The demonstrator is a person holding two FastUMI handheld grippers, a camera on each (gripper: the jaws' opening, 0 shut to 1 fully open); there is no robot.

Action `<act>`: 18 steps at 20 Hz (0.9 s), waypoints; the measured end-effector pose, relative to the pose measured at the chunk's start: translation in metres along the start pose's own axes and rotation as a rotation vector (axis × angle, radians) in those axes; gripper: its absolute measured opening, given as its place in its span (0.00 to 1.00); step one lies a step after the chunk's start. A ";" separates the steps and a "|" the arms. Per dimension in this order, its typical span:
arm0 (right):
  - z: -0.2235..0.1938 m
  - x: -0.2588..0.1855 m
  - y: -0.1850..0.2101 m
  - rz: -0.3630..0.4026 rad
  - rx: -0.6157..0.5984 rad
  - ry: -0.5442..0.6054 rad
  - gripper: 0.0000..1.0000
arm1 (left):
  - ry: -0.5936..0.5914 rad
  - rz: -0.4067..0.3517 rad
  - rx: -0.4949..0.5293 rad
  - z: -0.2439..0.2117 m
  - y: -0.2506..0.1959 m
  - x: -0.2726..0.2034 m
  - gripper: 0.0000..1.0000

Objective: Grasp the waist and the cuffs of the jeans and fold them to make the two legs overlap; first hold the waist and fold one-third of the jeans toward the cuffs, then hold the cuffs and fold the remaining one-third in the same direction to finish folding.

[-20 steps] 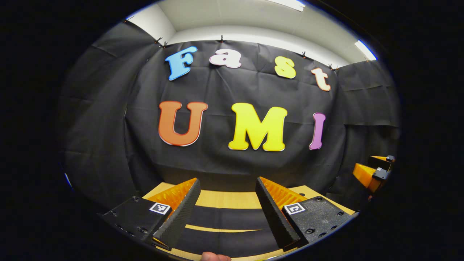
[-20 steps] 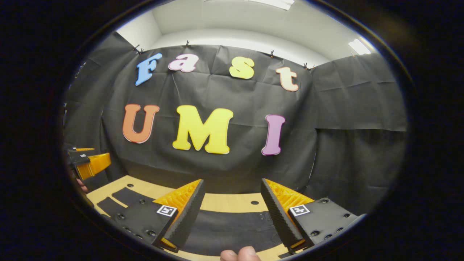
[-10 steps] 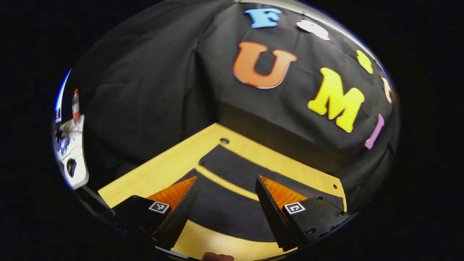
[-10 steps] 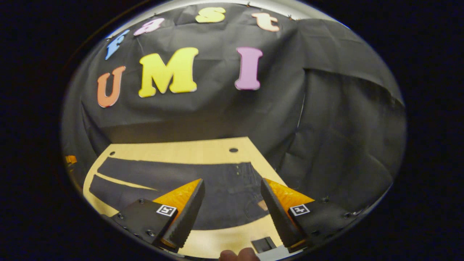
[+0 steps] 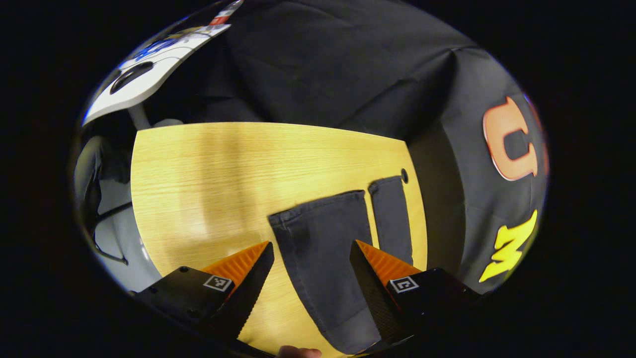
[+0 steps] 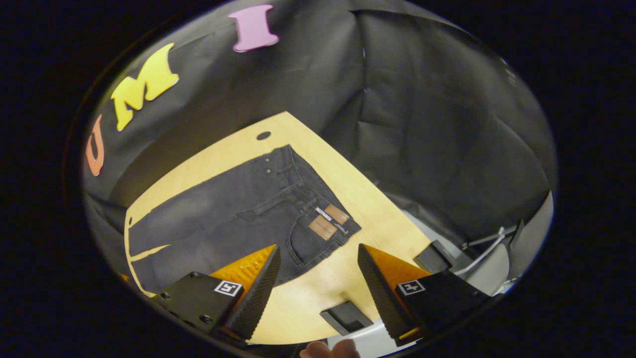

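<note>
Now that both grippers have tipped down from the wall, the left gripper (image 5: 310, 278) hangs spread over the cuffs (image 5: 323, 219), the right gripper (image 6: 318, 283) spread near the waist (image 6: 318, 219) of the flat jeans (image 6: 223, 219); grasping comes next.

One pair of jeans (image 6: 238, 209), two cuffs (image 5: 318, 211), one table (image 5: 198, 169), two brown patches (image 6: 329, 222).

Light wood-grain table (image 5: 208, 169), also seen in the right gripper view (image 6: 367, 209), with a small round hole (image 5: 404, 175) near its far edge. Dark jeans (image 6: 233, 209) lie flat on it, legs apart; the cuffs (image 5: 318, 206) end just beside the hole, the waist (image 6: 323, 199) toward the table's other end.
</note>
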State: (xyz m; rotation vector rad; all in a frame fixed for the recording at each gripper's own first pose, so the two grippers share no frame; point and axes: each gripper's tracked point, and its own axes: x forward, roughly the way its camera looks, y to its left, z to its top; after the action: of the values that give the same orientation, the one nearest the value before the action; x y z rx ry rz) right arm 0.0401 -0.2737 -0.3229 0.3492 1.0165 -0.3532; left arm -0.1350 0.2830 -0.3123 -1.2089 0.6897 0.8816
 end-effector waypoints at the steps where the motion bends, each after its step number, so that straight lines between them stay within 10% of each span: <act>1: -0.002 0.004 -0.003 -0.017 0.015 0.033 0.97 | 0.006 0.015 -0.015 -0.003 0.008 0.006 0.99; 18: -0.005 0.080 -0.009 -0.154 0.170 0.204 0.99 | 0.052 0.129 0.018 0.000 0.005 0.037 1.00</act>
State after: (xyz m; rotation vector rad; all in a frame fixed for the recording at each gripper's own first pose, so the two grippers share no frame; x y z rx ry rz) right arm 0.0708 -0.2893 -0.3961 0.4685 1.2198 -0.5531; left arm -0.1206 0.2912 -0.3452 -1.1846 0.8230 0.9512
